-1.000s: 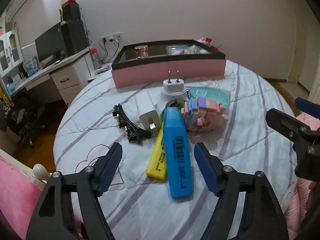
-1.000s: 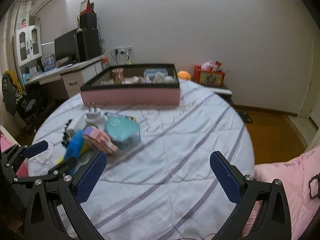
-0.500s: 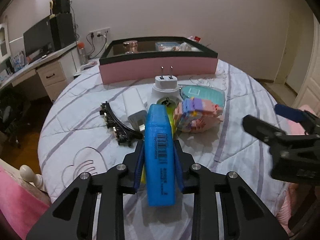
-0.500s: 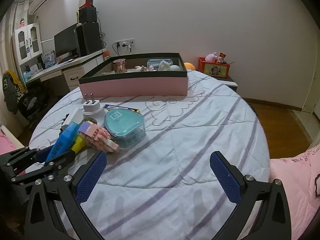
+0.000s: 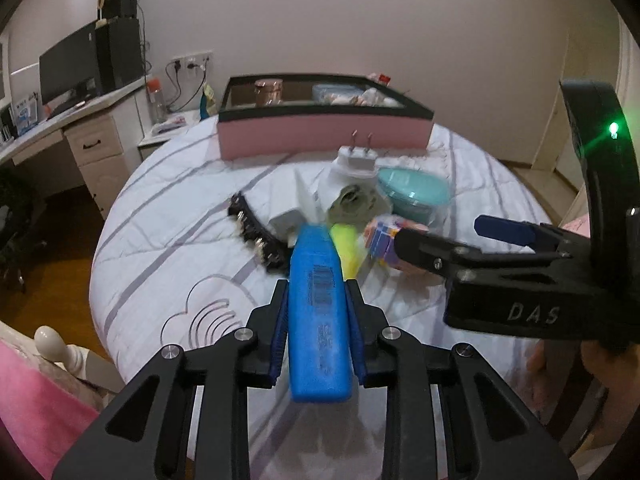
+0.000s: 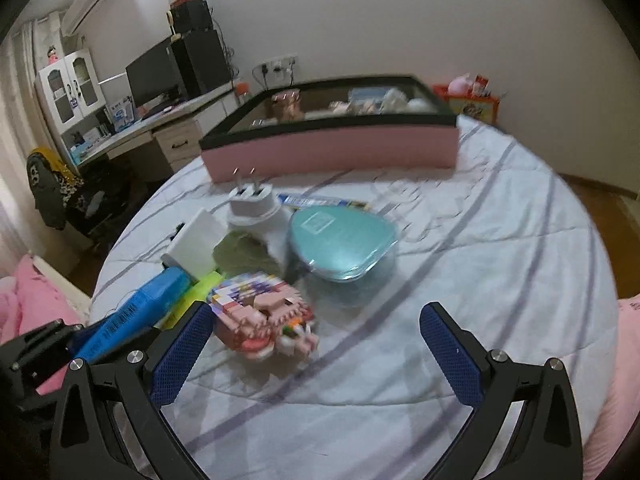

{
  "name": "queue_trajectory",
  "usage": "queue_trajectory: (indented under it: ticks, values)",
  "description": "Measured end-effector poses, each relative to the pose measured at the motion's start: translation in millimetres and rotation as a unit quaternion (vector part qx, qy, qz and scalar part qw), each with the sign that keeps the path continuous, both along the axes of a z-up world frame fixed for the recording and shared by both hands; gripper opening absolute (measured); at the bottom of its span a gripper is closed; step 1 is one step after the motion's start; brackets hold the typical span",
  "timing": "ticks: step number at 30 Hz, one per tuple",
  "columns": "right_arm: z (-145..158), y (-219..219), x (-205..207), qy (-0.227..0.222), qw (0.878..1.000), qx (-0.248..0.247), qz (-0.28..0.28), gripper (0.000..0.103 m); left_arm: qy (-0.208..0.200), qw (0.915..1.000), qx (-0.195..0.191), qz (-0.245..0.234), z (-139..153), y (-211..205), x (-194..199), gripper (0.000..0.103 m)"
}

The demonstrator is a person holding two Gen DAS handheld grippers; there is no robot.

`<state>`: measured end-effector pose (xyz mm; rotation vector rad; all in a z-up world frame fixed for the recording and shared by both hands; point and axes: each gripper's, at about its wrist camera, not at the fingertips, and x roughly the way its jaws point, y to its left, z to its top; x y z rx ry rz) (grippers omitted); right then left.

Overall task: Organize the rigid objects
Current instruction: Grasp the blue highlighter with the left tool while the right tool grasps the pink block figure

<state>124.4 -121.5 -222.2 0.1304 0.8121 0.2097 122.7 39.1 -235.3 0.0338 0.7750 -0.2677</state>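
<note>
At the near edge of the bed (image 6: pixel 500 240), the left gripper (image 5: pixel 318 320) is pinching the blue highlighter (image 5: pixel 320 312) between its pads, barcode facing up, while the right gripper (image 6: pixel 316 352) is hanging spread wide just beside the pastel brick toy (image 6: pixel 264 320). The pickup step looks underway; next, carrying the highlighter to the pink box (image 6: pixel 332 148) at the far edge. "DAS" is showing on the right gripper's body.

The blue highlighter (image 5: pixel 320 312) looks like smooth matt plastic. The hand-held gripper (image 5: pixel 319 314) frames are matt black plastic with shiny metal screws, and its pads (image 5: pixel 279 330) are ribbed blue rubbery stuff. The bedspread (image 6: pixel 480 248) is quilted cloth. The teal case (image 6: pixel 340 240) is glossy plastic, the charger (image 6: pixel 252 208) has metal prongs.
</note>
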Motion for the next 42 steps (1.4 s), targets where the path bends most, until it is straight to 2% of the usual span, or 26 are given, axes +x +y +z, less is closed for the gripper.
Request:
queue_trajectory:
  ticks: [8, 9, 11, 12, 13, 16, 19, 27, 31, 33, 35, 36, 37, 39, 42]
  values:
    - [-12.0, 15.6, 9.2, 0.029, 0.999, -0.001, 0.017, 0.103, 0.005, 0.9999, -0.015, 0.002, -3.3, 11.3, 0.6, 0.029]
    - [-12.2, 17.4, 9.8, 0.029, 0.999, -0.004, 0.021, 0.103, 0.006, 0.9999, -0.014, 0.003, -3.6, 11.7, 0.5, 0.032]
    - [-11.8, 20.0, 10.5, 0.029, 0.999, -0.008, 0.032, 0.096, 0.01, 0.9998, -0.017, 0.008, -6.2, 15.2, 2.0, 0.049]
    - [-11.1, 21.9, 10.1, 0.027, 0.999, -0.012, 0.039, 0.093, 0.013, 0.9997, -0.018, 0.012, -7.9, 17.3, 2.8, 0.061]
    - [-10.3, 22.8, 8.9, 0.024, 0.999, -0.02, 0.043, 0.09, 0.014, 0.9996, -0.02, 0.017, -9.3, 19.9, 2.9, 0.063]
    - [-7.2, 19.5, 1.1, 0.017, 0.998, -0.033, 0.043, 0.082, 0.015, 0.9992, -0.03, 0.022, -10.6, 24.4, 3.1, 0.063]
    - [-3.5, 7.1, -9.8, 0.006, 0.998, -0.059, 0.028, 0.081, 0.011, 0.9993, -0.022, 0.029, -9.7, 29.0, 1.8, 0.064]
    - [-2.5, 4.9, -12.0, 0.011, 0.998, -0.048, 0.05, 0.083, 0.014, 0.9993, -0.008, 0.033, -9.2, 34.5, -1.2, 0.066]
    - [-8.0, 12.1, -1.3, 0.02, 0.997, -0.055, 0.052, 0.083, 0.014, 0.9985, -0.028, 0.044, -13.4, 38.5, 3.5, 0.068]
    - [-11.3, 15.5, 5.1, 0.025, 0.996, -0.059, 0.056, 0.083, 0.006, 0.9982, -0.031, 0.05, -15.4, 37.9, 5.9, 0.066]
    - [-12.8, 18.5, 6.3, 0.027, 0.996, -0.07, 0.056, 0.081, 0.002, 0.998, -0.041, 0.049, -15.1, 37.2, 8.0, 0.055]
    - [-12.2, 18.7, 5.4, 0.025, 0.996, -0.072, 0.056, 0.074, 0.003, 0.9979, -0.045, 0.046, -15.9, 37.0, 9.0, 0.037]
    - [-11.7, 17.8, 4.0, 0.023, 0.996, -0.073, 0.053, 0.069, 0.008, 0.9981, -0.037, 0.048, -18.2, 34.6, 11.1, 0.03]
    - [-10.3, 13.9, 0.4, 0.02, 0.996, -0.078, 0.049, 0.065, 0.001, 0.9991, -0.003, 0.043, -21.5, 27.8, 10.6, 0.028]
    - [-9.1, 0.2, -7.3, 0.017, 0.996, -0.075, 0.035, 0.065, 0.007, 0.999, -0.008, 0.043, -19.5, 28.3, 11.6, 0.027]
